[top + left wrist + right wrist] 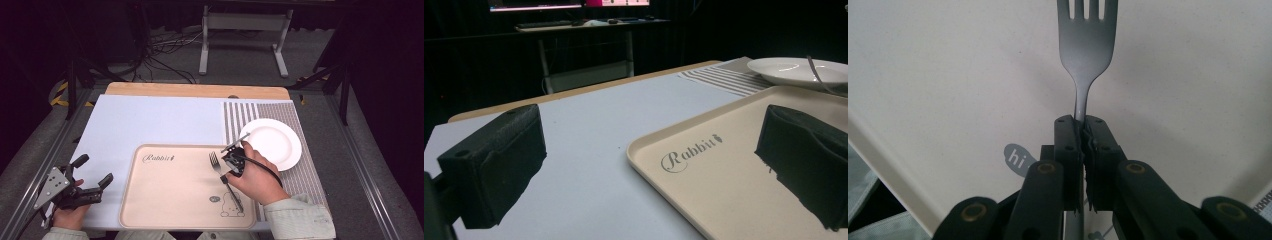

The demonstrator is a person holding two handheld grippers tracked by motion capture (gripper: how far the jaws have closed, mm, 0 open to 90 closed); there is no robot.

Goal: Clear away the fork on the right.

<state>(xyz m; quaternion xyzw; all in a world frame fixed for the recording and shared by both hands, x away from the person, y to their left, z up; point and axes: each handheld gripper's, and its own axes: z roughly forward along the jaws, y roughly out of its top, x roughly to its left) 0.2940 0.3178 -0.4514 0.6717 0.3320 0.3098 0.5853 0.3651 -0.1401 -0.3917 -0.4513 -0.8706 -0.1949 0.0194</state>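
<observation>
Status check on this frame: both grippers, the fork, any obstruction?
Right gripper shut on fork neck, over the tray. Left gripper open, idle at tray's left edge. White plate on striped mat, clear of the fork.

"Rabbit", "hi" on tray (165, 200)

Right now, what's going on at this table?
A person works two handheld grippers. The right gripper is clamped on the neck of a fork, over the beige tray. The left gripper is open at the table's left edge, holding nothing. A white plate sits empty on the striped mat beside the tray.
</observation>
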